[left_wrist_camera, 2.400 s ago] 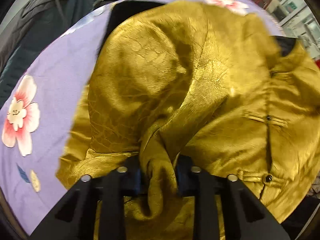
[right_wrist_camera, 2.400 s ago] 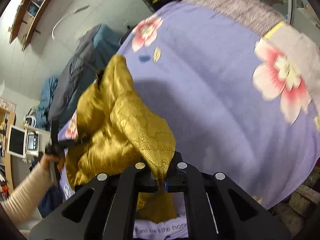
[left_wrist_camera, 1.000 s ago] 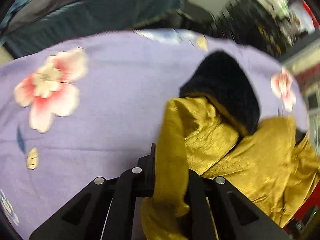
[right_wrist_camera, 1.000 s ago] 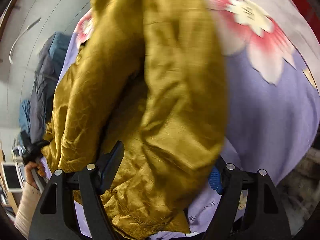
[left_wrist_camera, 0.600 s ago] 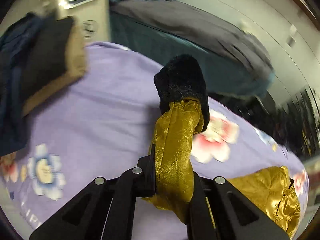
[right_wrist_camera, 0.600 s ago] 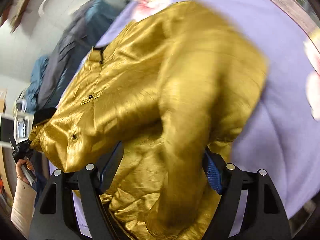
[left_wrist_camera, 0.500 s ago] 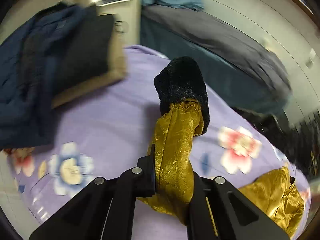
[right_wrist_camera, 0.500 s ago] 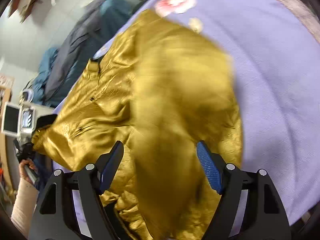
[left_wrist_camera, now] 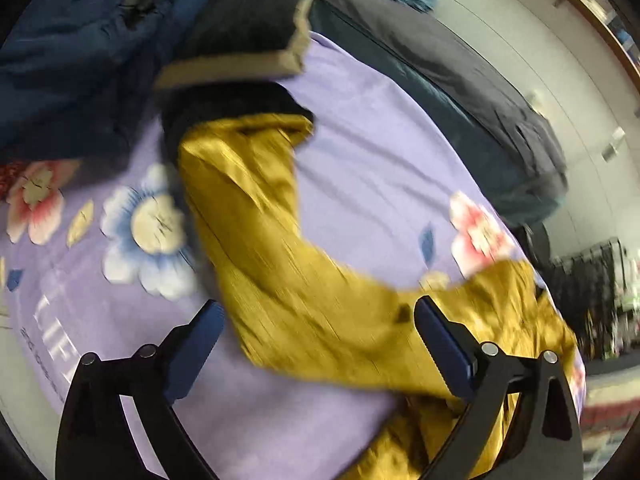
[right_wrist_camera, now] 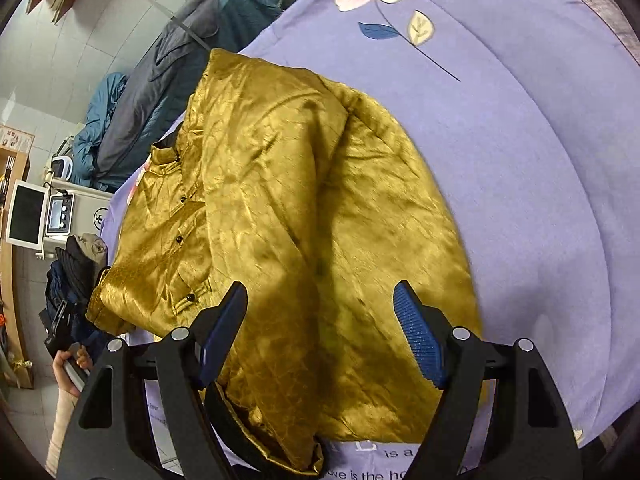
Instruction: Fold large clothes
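Note:
A shiny gold jacket (right_wrist_camera: 288,208) with small black buttons lies spread on the purple floral bedsheet (right_wrist_camera: 520,128). My right gripper (right_wrist_camera: 320,324) is open just above its near part, holding nothing. In the left wrist view a gold sleeve (left_wrist_camera: 256,216) with a black fuzzy cuff (left_wrist_camera: 224,104) stretches away across the sheet (left_wrist_camera: 380,168). My left gripper (left_wrist_camera: 316,336) is open with the sleeve lying between its blue-padded fingers (left_wrist_camera: 444,348), not gripped.
Dark blue and black folded clothes (left_wrist_camera: 120,28) are piled at the far left of the bed. A grey and teal quilt (left_wrist_camera: 460,64) lies along the wall. A screen and a small machine (right_wrist_camera: 40,216) stand at the left, beside a person's hand (right_wrist_camera: 68,372).
Both grippers have let go of the jacket and opened. The jacket has dropped flat on the sheet, and the sleeve with the black cuff now lies stretched out.

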A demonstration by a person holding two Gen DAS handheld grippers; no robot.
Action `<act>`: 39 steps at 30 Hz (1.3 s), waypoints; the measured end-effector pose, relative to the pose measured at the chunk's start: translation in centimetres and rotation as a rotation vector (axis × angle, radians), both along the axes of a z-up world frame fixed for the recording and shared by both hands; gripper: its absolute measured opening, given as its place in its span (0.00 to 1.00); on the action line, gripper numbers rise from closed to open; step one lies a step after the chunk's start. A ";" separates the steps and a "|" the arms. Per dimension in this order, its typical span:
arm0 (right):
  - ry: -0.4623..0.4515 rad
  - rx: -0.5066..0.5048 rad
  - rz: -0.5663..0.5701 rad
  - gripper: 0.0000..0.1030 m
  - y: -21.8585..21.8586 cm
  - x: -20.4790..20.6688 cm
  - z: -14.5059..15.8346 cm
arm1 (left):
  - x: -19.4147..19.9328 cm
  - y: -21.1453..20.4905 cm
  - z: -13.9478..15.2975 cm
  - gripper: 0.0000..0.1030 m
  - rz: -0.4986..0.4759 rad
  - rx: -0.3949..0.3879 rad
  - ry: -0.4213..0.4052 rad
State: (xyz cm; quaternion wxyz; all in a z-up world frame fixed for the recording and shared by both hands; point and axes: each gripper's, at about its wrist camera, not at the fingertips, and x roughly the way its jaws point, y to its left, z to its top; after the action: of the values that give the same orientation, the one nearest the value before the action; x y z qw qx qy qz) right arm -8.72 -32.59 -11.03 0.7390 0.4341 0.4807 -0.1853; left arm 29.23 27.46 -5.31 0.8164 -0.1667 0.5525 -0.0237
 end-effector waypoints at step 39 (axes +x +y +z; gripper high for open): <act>0.486 -0.784 0.493 0.04 -11.7 2.7 8.2 | -15.2 -10.0 -8.0 0.92 -0.377 0.129 0.115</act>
State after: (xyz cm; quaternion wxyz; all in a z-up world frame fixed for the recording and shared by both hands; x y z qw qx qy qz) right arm -6.05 -44.25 -2.81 0.7348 -0.0565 0.6209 -0.2673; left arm 14.02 17.50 -13.30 0.7736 -0.0087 0.6199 -0.1311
